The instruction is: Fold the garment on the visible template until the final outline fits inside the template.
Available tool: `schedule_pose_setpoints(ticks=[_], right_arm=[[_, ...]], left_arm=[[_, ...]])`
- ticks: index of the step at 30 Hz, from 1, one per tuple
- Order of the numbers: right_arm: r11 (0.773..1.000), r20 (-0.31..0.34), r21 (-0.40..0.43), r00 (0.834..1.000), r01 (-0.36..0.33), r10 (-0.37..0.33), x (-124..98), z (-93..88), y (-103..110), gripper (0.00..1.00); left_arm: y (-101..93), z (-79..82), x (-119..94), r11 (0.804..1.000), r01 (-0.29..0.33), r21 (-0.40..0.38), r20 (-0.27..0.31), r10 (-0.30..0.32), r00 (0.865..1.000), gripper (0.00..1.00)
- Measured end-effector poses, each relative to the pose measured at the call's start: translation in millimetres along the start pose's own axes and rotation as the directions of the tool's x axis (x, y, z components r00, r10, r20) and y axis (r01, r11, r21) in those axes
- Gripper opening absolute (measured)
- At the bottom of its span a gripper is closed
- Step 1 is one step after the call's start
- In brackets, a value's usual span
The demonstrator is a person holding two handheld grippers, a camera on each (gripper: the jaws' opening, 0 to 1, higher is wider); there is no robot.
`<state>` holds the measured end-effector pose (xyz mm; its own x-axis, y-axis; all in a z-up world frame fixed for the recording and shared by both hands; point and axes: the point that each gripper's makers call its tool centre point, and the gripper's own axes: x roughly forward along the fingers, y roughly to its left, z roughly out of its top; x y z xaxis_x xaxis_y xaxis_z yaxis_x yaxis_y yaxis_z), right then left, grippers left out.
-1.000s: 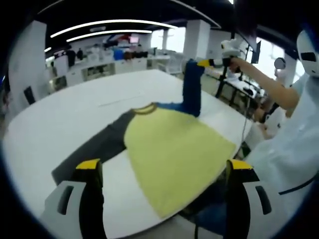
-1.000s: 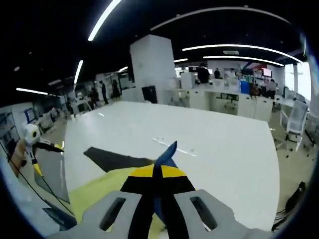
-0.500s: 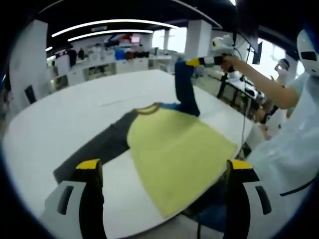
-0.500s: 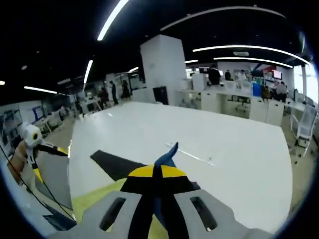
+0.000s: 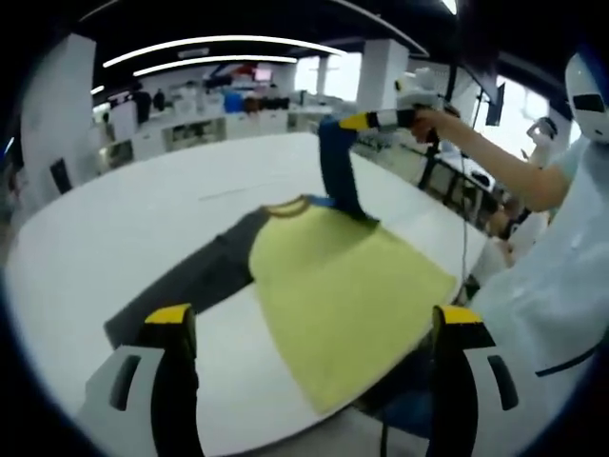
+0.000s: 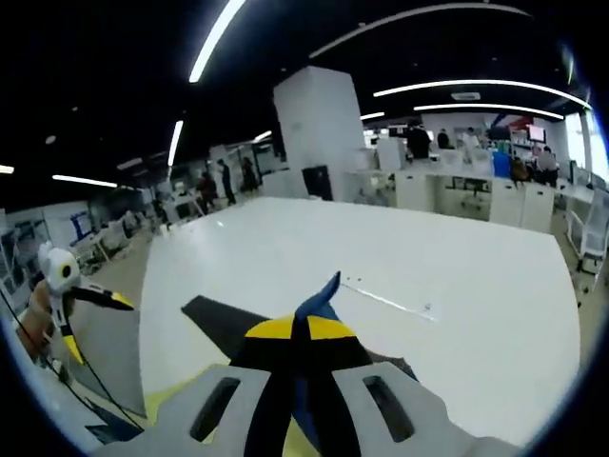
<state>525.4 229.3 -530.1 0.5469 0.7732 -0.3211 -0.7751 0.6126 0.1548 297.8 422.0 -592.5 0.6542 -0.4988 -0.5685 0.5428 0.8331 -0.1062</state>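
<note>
A shirt lies flat on the white table (image 5: pixel 124 228), with a yellow body (image 5: pixel 347 295), a dark grey sleeve (image 5: pixel 195 281) and a blue sleeve (image 5: pixel 338 171). My right gripper (image 5: pixel 348 122) is shut on the blue sleeve's cuff and holds it up above the collar. In the right gripper view the jaws (image 6: pixel 304 331) are closed, with the blue cuff (image 6: pixel 325 291) poking out past them. Beyond lie the grey sleeve (image 6: pixel 224 324) and a strip of the yellow body (image 6: pixel 181 405). My left gripper (image 5: pixel 314 319) stands open over the hem, holding nothing; the left gripper (image 6: pixel 93 322) also appears at that view's left edge.
A thin line (image 5: pixel 233 191) is marked on the table beyond the collar, also the thin line (image 6: pixel 390 300). The person in white (image 5: pixel 557 257) stands at the table's right edge, where the shirt's hem reaches. Desks and people fill the room's far side (image 6: pixel 457 181).
My right gripper has carried the raised blue sleeve leftward, from beside the shirt to above the collar. The left gripper has stayed open and still.
</note>
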Motion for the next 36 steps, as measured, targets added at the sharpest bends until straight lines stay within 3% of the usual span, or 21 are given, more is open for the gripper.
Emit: schedule_pose_setpoints(ticks=[24, 27, 36], right_arm=[[0.999, -0.106, 0.038, 0.994, -0.021, 0.025, 48.6, -52.3, 6.8, 0.03], [1.000, -0.148, 0.027, 0.989, -0.003, 0.007, 56.4, -68.0, 2.6, 0.03], [0.997, -0.194, 0.065, 0.980, -0.028, 0.040, 74.8, -96.4, 13.7, 0.03]], left_arm=[[8.6, -3.2, 1.0, 1.000, -0.001, -0.012, -0.013, 0.001, 1.000, 0.99], [9.4, -2.5, 0.7, 1.000, 0.001, -0.021, -0.006, -0.002, 1.000, 0.99], [11.8, -1.7, 3.1, 1.000, 0.006, -0.024, -0.005, -0.006, 1.000, 0.99]])
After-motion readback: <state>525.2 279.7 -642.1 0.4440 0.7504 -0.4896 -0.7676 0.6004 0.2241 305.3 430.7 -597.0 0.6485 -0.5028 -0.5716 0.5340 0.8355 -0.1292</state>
